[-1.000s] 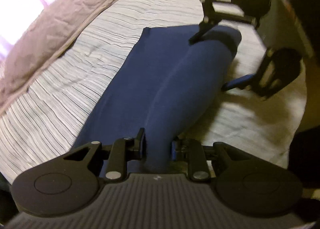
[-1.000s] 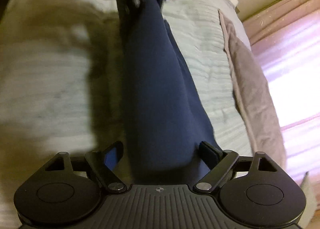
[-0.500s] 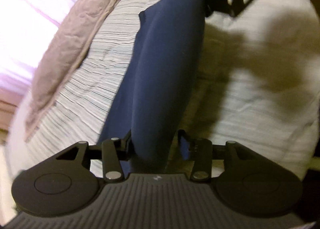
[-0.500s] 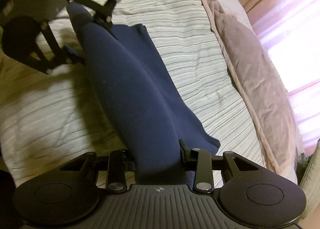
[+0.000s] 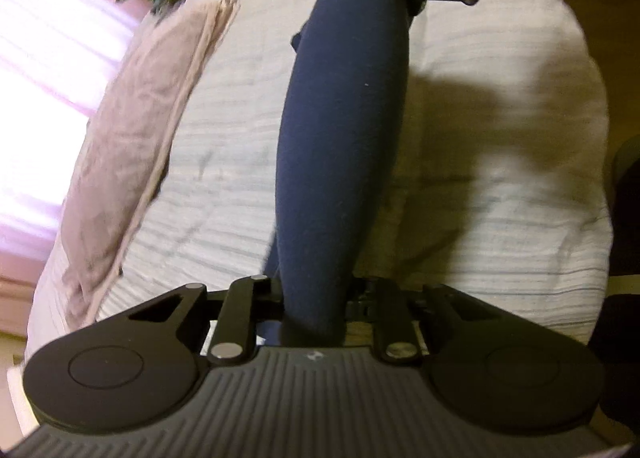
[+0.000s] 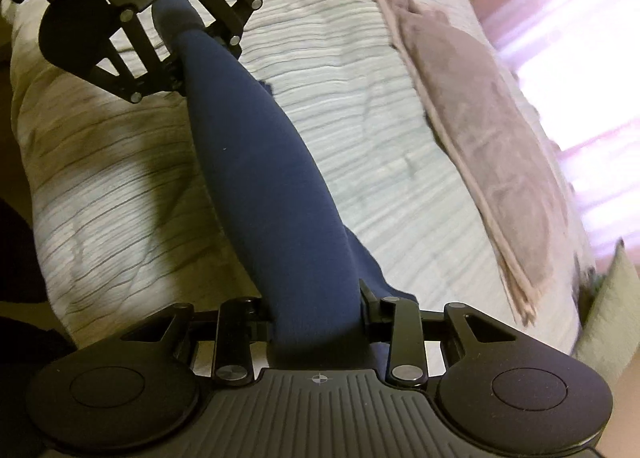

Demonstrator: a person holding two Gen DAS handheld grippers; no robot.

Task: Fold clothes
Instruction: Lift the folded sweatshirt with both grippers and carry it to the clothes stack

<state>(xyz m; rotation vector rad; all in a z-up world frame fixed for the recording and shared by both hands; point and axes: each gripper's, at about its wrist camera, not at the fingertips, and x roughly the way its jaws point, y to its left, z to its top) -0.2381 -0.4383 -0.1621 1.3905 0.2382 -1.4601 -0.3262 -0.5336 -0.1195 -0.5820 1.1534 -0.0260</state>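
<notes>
Left wrist view: closing left gripper (image 5: 316, 310) and right gripper (image 6: 316, 318) each clamp the stretched navy knit garment (image 5: 340, 146); hold tension even, lower level.

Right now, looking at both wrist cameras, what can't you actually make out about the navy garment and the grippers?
- What kind of navy garment it is: bunched into a roll in both views.
- Left gripper pads, left wrist view: the cloth covers them as the jaws close on it.
- Right gripper, left wrist view: cut off by the top edge.
- Garment's underside: hidden by its own fold.
- Bedspread stripes: motion-blurred.
</notes>
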